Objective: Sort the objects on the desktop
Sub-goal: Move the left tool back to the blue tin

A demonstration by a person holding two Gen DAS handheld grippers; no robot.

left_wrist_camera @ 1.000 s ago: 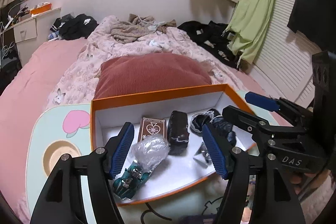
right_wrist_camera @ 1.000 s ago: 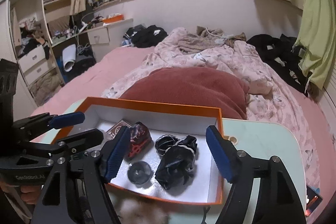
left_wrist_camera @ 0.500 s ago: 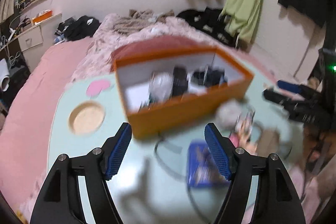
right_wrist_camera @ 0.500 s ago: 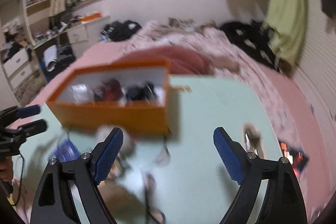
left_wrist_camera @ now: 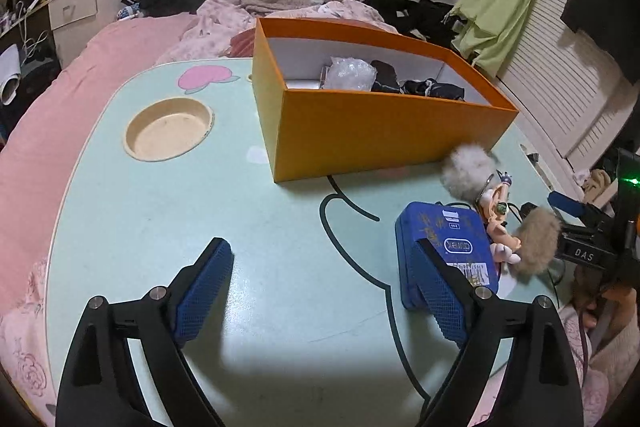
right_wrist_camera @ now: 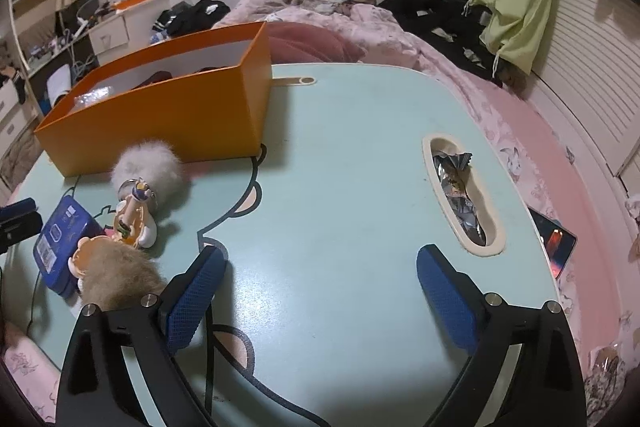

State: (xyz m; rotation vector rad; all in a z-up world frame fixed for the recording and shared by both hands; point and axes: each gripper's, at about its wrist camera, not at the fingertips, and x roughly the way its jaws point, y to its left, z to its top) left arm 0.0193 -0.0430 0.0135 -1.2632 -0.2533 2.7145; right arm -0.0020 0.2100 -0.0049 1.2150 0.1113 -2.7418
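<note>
A cluttered bedroom lay behind a pale green table (left_wrist_camera: 168, 235) that stood against a pink bed (left_wrist_camera: 48, 115). On the table sat an orange box (left_wrist_camera: 380, 131), already holding a clear plastic bundle (left_wrist_camera: 348, 73) and some dark items (left_wrist_camera: 432, 89). In front of the box, still out on the tabletop, lay a grey pompom (left_wrist_camera: 468, 171), a small figurine (left_wrist_camera: 500, 215), a brown pompom (left_wrist_camera: 536, 243) and a blue tin (left_wrist_camera: 448, 247) — the figurine touched both pompoms, and the tin lay just beside them. The left gripper (left_wrist_camera: 324, 291) hung over bare table with its jaws opening and nothing between them; its right finger overlapped the tin's near edge in the view, though contact could not be told. The right gripper (right_wrist_camera: 320, 291) was also opening over bare table — empty, with the brown pompom just beside its left finger. A long slot (right_wrist_camera: 496, 227) in the table near the right gripper held a crumpled foil wrapper (right_wrist_camera: 456, 183). A round recess (left_wrist_camera: 168, 129) sat left of the box.
</note>
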